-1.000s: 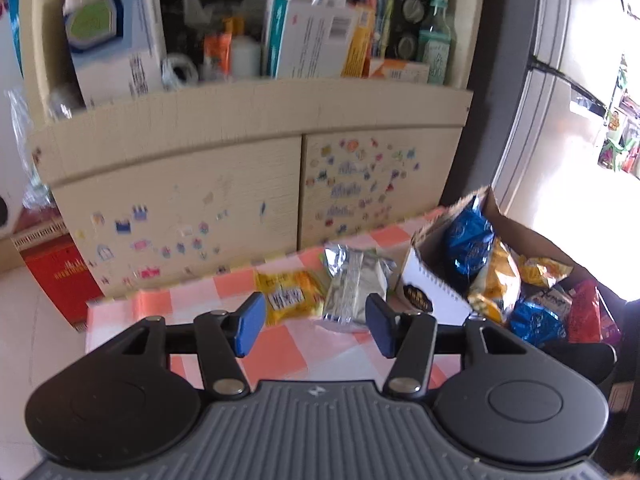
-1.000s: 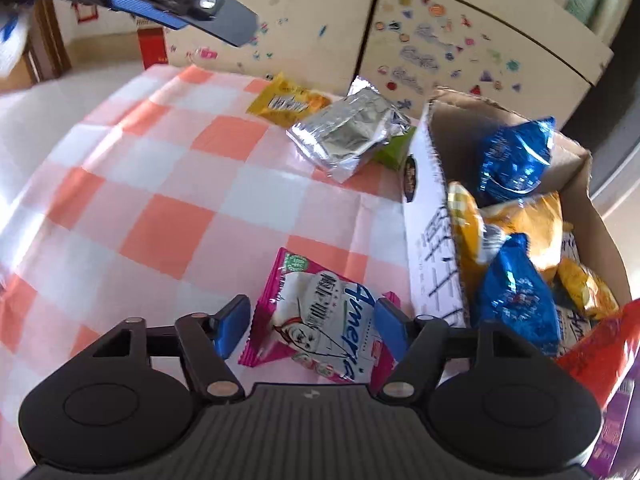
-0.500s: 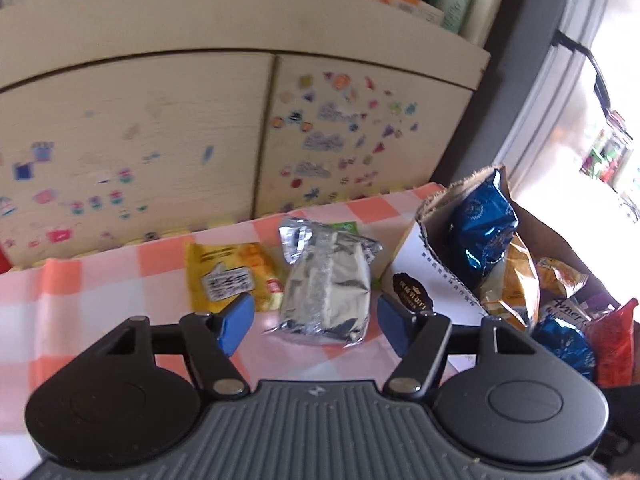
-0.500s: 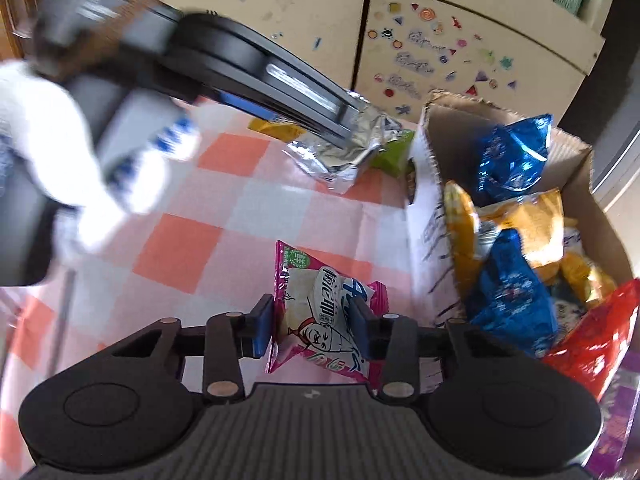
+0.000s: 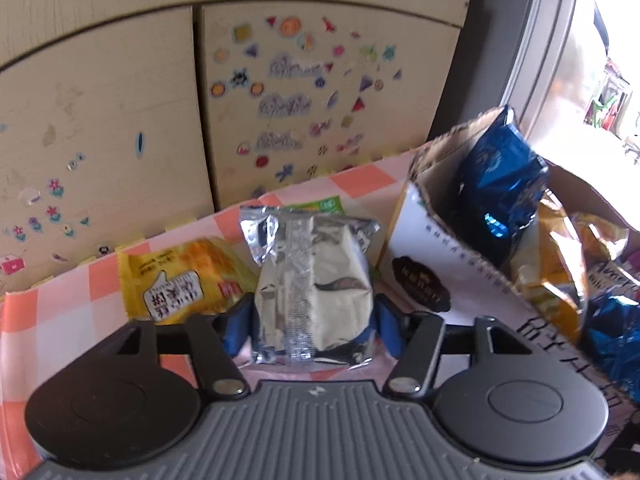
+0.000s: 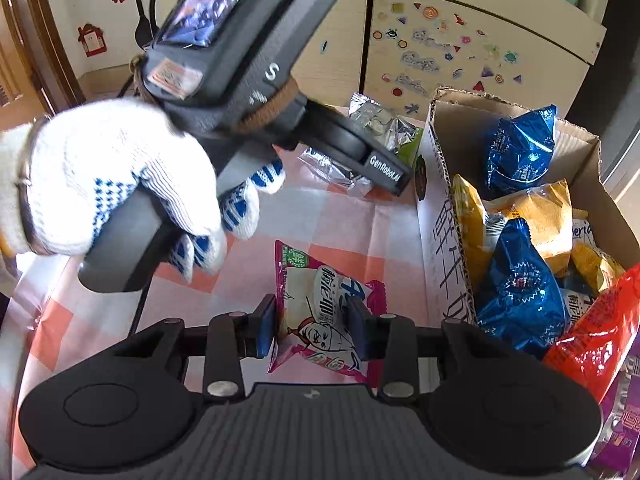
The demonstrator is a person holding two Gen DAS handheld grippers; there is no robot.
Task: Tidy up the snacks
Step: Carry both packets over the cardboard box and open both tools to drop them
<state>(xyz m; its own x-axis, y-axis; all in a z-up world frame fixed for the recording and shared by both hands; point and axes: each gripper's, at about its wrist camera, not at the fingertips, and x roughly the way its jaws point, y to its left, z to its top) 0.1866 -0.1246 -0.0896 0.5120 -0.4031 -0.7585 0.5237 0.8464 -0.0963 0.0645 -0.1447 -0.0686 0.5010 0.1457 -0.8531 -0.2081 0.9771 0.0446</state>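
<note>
Left gripper [image 5: 310, 326]: jaws have just been closing; the blue pads now press both sides of the silver packet [image 5: 314, 280], which stands between them on the checked cloth [image 5: 60, 304]. Grasped.

Right gripper [image 6: 311, 330]: jaws have just been closing; pads clamp the pink packet [image 6: 320, 304] at its lower half, packet lying on the cloth. Grasped.

Yellow packet [image 5: 180, 280]: flat on the cloth, just left of the silver packet, touching or nearly touching the left finger.

Green packet [image 5: 320, 206]: only a corner shows, behind and under the silver packet.

Box [image 5: 424, 276]: open cardboard, white printed side, just right of both held packets, standing on the cloth. Contents as seen from the right wrist view: two blue bags [image 6: 520, 152], yellow bags [image 6: 536, 216], a red bag [image 6: 600, 332] at the near corner, a purple pack [image 6: 624, 432] at the frame edge.

Gloved hand [image 6: 120, 184]: white knit with blue dots, wrapped round the left gripper's handle, above the cloth left of the pink packet.

Cabinet [image 5: 312, 92]: pale doors covered in stickers, directly behind the table edge.
</note>
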